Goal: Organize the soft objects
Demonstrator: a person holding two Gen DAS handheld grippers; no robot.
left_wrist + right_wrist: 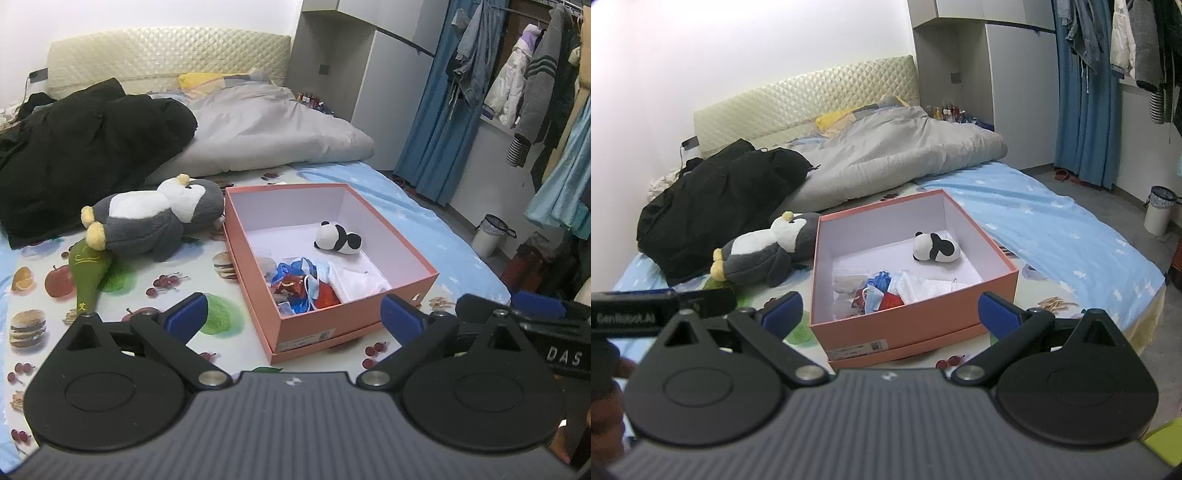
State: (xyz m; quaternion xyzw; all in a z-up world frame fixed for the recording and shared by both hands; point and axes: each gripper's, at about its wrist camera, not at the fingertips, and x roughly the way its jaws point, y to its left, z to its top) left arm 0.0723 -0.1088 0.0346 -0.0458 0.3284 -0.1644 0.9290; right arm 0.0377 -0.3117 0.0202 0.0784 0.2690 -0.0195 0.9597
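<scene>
On the bed [369, 177] an open pink box [406, 254] sits straight ahead of both tongs, and the next soft thing to go in, judging by the task, is the penguin [147, 218], which lies on the bed just left of the box with its head close against the box's left wall. Its long axis runs from the yellow feet, nearest the viewer and to the left, up and to the right toward the head, so it lies slanting across the line of approach rather than along it. The left tongs [291, 314] have both blue pads spread as wide as they go and hold nothing; the near corner of the box shows between them, untouched. The right tongs [890, 314] stand just as wide and equally empty, framing the front wall of the box. In the left view the penguin sits up and to the left of the left tongs, and in the right view it lies further off to the left, so the left hand looks the nearer one for the pick. A small panda [338, 240] already rests at the back of the box, beside a heap of cloth [306, 284] near the front. A green toy [86, 273] lies under the penguin's feet
</scene>
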